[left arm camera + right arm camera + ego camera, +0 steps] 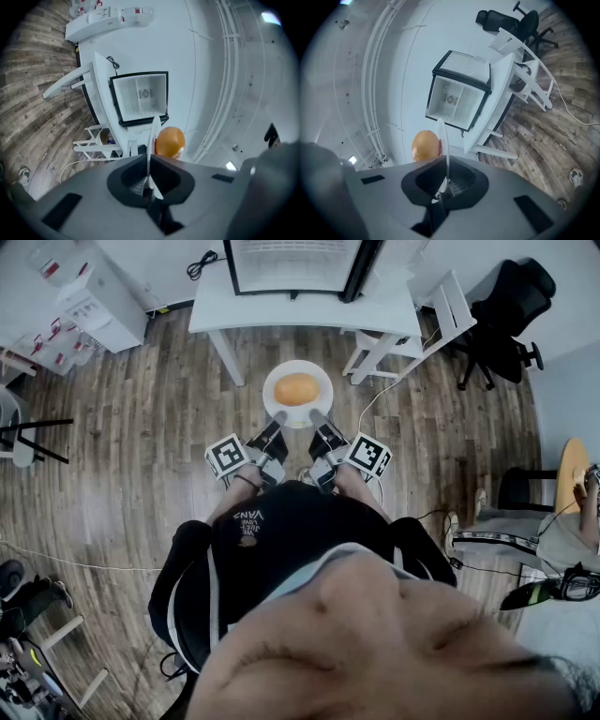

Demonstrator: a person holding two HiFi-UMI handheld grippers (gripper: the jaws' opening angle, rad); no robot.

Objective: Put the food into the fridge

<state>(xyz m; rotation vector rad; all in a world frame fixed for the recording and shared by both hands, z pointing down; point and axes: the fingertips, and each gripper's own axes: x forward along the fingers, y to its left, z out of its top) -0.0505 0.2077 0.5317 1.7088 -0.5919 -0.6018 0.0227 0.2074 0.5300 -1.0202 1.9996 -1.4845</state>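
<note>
A white plate (pixel 297 412) carries a round orange food item (pixel 296 388), and I hold it out in front of me over the wood floor. My left gripper (pixel 278 418) is shut on the plate's near left rim. My right gripper (pixel 316 416) is shut on its near right rim. In the left gripper view the plate (pixel 153 138) shows edge-on between the jaws of the gripper (pixel 149 180), with the food (pixel 169 142) beyond. The right gripper view shows the same plate (pixel 443 140), food (pixel 425 145) and gripper (pixel 445 185). The small fridge (pixel 292 263) stands open on the table ahead, its inside (pixel 140 97) (pixel 457 101) bare.
The white table (pixel 300 310) holds the fridge, whose door (pixel 361 268) hangs open to the right. A white chair (pixel 412 334) and a black office chair (pixel 506 315) stand to the right, a white shelf unit (pixel 94 301) to the left. A cable (pixel 375 399) lies on the floor.
</note>
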